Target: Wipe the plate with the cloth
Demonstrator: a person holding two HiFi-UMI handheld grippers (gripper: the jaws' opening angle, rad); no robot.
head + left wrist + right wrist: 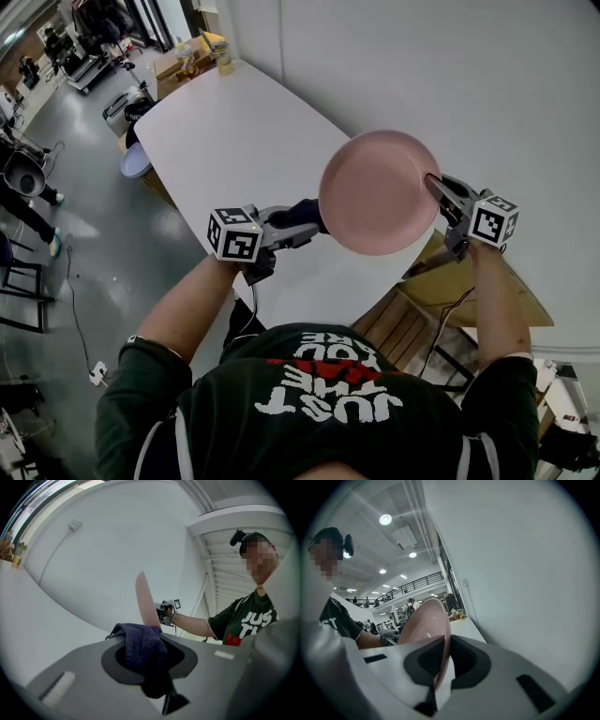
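Note:
A pink plate [380, 192] is held up in the air above the white table [234, 141], its face tilted toward me. My right gripper [437, 187] is shut on the plate's right rim; in the right gripper view the plate [426, 625] runs edge-on between the jaws. My left gripper [314, 217] is shut on a dark blue cloth [143, 644], bunched between its jaws. It sits at the plate's left edge, with the plate [146, 604] seen edge-on just beyond the cloth. Whether the cloth touches the plate I cannot tell.
The white table stretches away to the upper left, with jars and a box [202, 52] at its far end. A white wall [450, 84] rises along the table's right side. A wooden shelf [450, 291] stands below my right arm. Grey floor lies to the left.

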